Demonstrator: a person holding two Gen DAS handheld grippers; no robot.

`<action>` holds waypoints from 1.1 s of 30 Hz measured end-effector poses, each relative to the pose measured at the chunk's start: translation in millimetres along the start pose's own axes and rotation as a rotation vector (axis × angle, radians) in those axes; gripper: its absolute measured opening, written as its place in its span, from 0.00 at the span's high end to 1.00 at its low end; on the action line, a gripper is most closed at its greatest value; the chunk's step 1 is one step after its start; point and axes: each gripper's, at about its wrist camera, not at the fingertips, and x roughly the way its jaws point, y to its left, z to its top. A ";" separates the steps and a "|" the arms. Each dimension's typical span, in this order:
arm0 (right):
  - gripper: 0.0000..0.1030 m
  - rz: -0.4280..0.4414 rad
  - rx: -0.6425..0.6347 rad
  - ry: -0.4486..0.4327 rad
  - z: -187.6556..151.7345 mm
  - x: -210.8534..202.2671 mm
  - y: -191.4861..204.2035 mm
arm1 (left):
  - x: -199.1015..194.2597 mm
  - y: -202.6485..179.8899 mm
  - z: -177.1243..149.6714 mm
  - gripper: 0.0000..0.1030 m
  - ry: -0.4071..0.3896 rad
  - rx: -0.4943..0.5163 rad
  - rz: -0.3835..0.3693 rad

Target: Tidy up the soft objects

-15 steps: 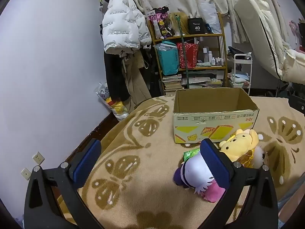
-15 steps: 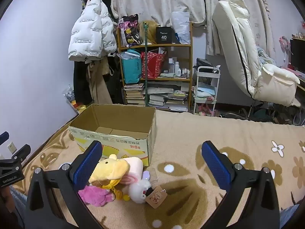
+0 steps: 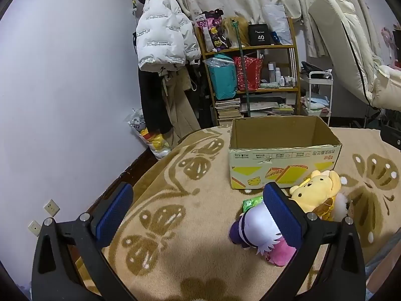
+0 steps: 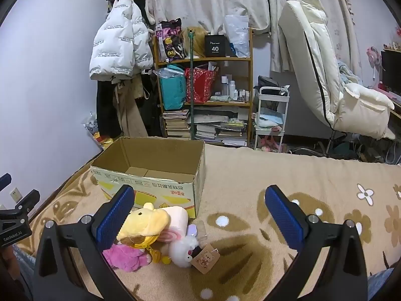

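Note:
A pile of plush toys lies on the patterned blanket in front of an open cardboard box [image 3: 283, 155] [image 4: 150, 173]. In it are a yellow bear [image 3: 315, 193] [image 4: 145, 222], a white and purple doll [image 3: 253, 225], a pink plush [image 3: 280, 250] [image 4: 125, 255] and a small white plush [image 4: 181, 249] with a brown tag. My left gripper [image 3: 198, 213] stands open above the blanket, left of the pile, its right finger in front of the doll. My right gripper [image 4: 200, 215] is open too, with the pile at its left finger and nothing held.
A shelf [image 4: 203, 87] crammed with books and bags stands behind the bed, with a white jacket [image 4: 120, 47] hanging to its left and a white cart [image 4: 272, 118] to its right. A cream recliner [image 4: 325, 75] fills the right. The left gripper's body [image 4: 15, 215] shows at the left edge.

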 end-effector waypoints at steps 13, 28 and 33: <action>0.00 0.000 -0.002 0.004 0.0 0.8 -0.3 | -2.0 0.6 2.6 0.01 -0.002 -0.003 -0.001; 0.00 0.000 -0.002 0.005 0.6 1.9 -1.6 | -1.9 1.1 1.9 0.01 -0.004 -0.005 -0.001; 0.00 0.000 -0.002 0.007 -1.0 0.4 2.3 | -3.4 2.9 3.4 0.01 -0.003 -0.004 0.000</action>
